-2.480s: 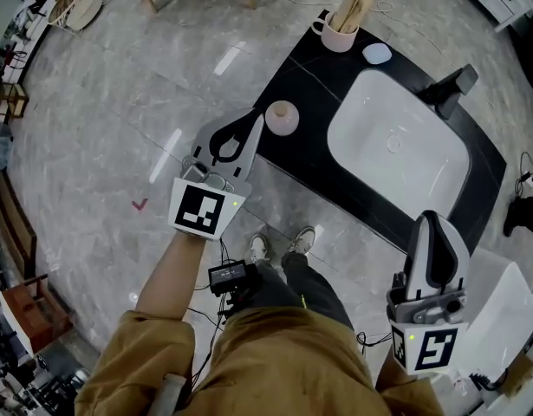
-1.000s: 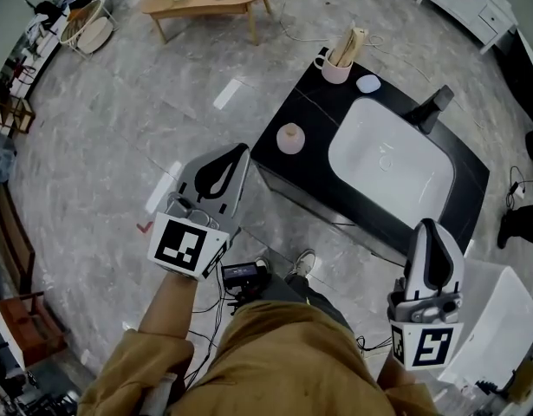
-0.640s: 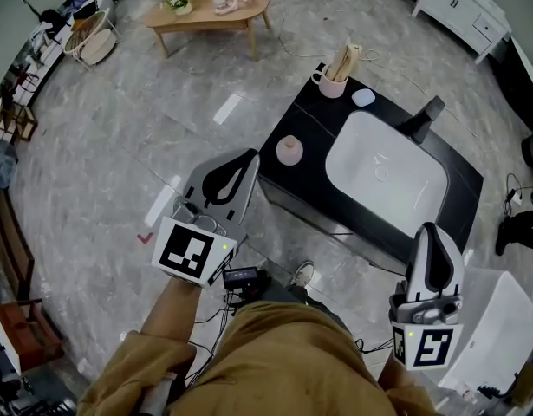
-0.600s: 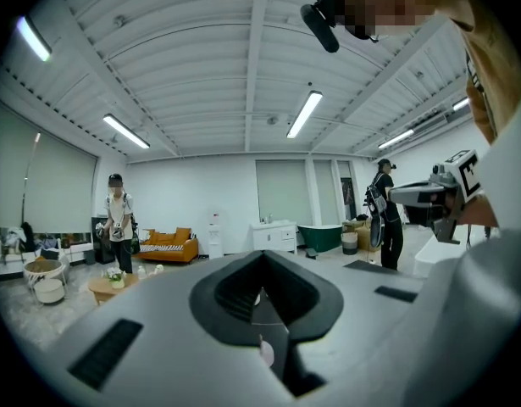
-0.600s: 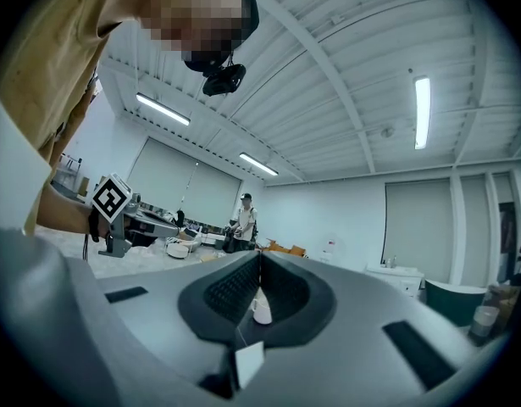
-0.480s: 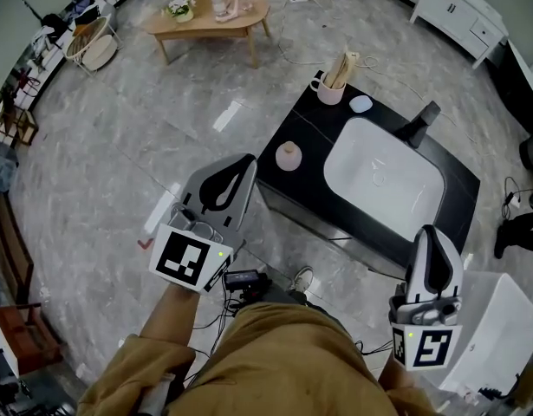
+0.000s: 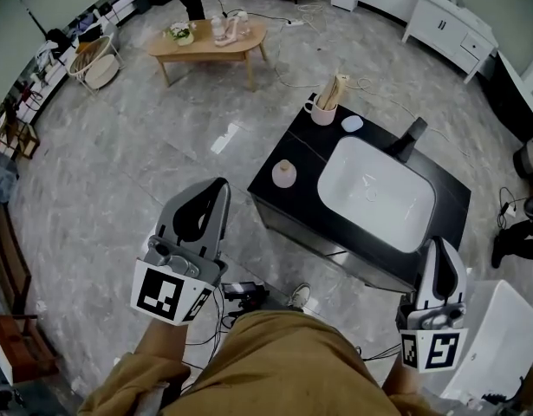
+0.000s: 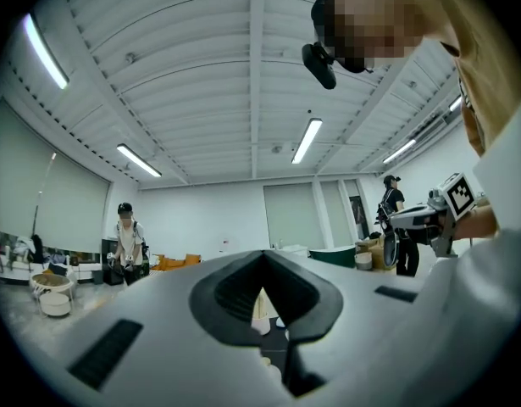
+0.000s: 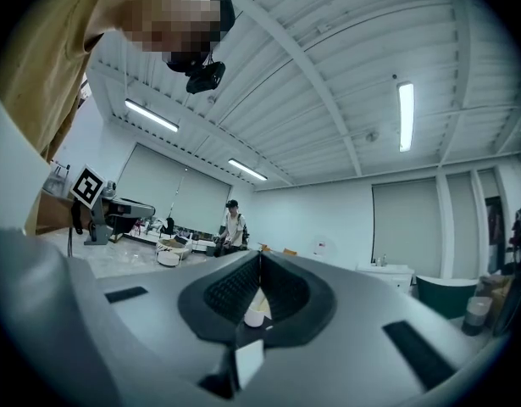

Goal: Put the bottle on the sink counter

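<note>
Illumination was bright and even, from ceiling strip lights. The polished floor carried faint reflected glare. All views showed fisheye distortion with dark vignetted corners; gripper-view foregrounds were soft.

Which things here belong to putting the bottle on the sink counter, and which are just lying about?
Job: bottle, sink counter, left gripper, right gripper.
Lying about: cup of sticks, small dish, coffee table.

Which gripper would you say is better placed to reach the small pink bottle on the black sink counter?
Left. The left gripper points toward the small pink round bottle at the left end of the black sink counter; the right gripper is past the white basin. Both are shut, empty.
</note>
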Tool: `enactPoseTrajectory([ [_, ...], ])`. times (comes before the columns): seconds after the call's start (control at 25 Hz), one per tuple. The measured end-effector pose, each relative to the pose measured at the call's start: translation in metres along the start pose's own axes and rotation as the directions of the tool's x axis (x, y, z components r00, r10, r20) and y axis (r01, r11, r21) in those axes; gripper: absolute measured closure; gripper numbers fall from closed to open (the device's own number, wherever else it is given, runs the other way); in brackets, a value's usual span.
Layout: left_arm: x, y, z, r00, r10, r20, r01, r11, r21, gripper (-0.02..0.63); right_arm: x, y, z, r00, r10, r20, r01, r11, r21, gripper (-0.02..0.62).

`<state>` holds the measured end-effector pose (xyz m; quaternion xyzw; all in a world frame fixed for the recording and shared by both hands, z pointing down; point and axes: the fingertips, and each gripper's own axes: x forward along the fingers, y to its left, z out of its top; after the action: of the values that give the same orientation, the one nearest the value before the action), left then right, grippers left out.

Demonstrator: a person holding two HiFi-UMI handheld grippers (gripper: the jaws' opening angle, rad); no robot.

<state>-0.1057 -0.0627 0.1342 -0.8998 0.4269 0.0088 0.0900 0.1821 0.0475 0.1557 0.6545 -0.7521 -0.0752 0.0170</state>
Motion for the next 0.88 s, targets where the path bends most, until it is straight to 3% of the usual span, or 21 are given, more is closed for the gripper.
enactPoseTrajectory([
  [0.4,-0.035,0.011,-0.003,0.995,0.090,-0.042,-0.090,0.996,-0.001,0.603,-0.007,-0.006,0.002,1.000,-0.005,-0.006,0.005,1.000,0.003,0.589],
  [0.88,-0.046,0.018,-0.002,0.991,0.127,-0.040,-0.128,0.992,-0.018,0.603,-0.005,-0.013,-0.001,1.000,-0.016,-0.016,0.016,1.000,0.013,0.589],
])
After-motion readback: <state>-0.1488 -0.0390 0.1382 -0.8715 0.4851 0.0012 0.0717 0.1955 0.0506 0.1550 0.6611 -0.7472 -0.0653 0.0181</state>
